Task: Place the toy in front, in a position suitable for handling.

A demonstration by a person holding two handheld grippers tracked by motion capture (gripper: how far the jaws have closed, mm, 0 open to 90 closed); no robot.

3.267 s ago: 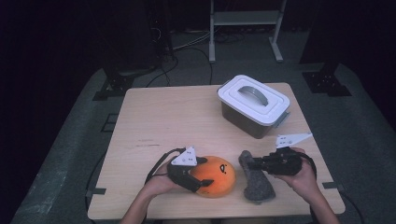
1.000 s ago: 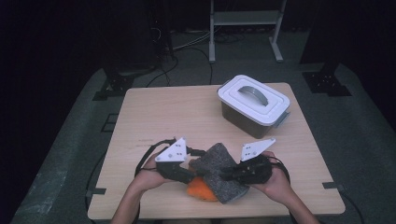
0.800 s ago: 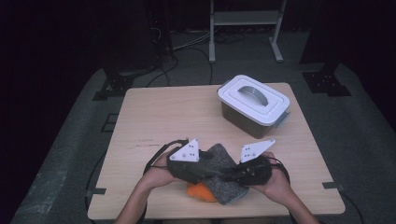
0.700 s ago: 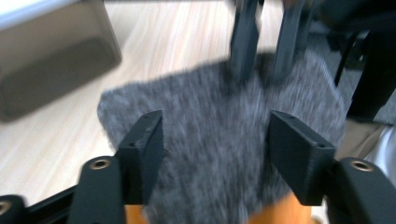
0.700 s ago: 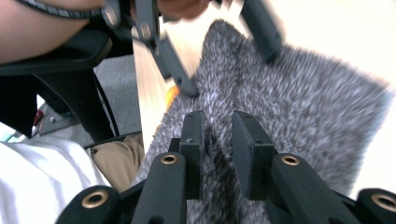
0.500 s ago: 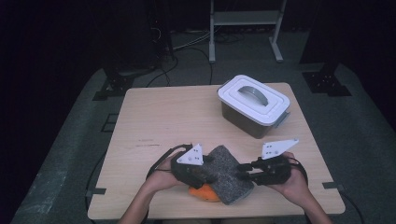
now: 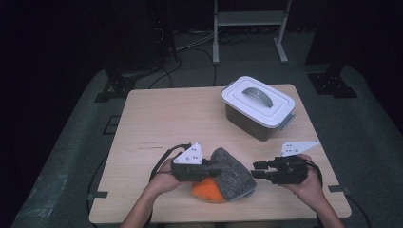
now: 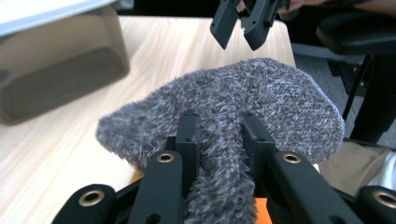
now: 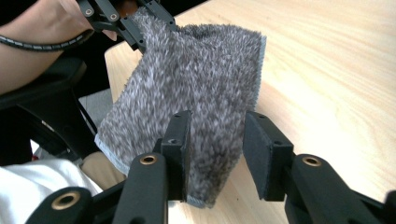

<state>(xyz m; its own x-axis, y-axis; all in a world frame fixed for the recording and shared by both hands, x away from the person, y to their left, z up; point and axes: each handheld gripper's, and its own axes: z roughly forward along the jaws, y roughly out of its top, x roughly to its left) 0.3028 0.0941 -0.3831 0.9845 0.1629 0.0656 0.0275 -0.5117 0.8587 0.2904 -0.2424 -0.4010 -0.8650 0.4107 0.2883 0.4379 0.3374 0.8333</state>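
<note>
**Grey fleece cloth draped over an orange object, pinched by the left tongs**

Low in the middle of the high view, a fuzzy grey cloth (image 7: 230, 173) lies draped over an orange object (image 7: 207, 191) near the front edge of a pale wooden worktop (image 7: 166, 118). A patch of orange peeks out beneath the cloth's lower left side.

The left tongs (image 7: 209, 168), held in the person's left hand (image 7: 164, 178), sit at the cloth's left edge. In the left gripper view, the two black jaws are clamped tight on a fold of the grey pile, which bunches up between them; they have just been closing.

The right tongs (image 7: 256, 169), held in the right hand (image 7: 304, 183), are to the right of the cloth and point left at it, a little apart from its edge. In the right gripper view, the jaws stand parted with a gap between the pads, the cloth lying beyond them, not pressed. These jaws have just been opening.

Toward the upper right of the high view, a grey storage box (image 7: 259, 114) with a white lid (image 7: 280, 102) and a grey handle stands on the worktop, well apart from the cloth.
</note>
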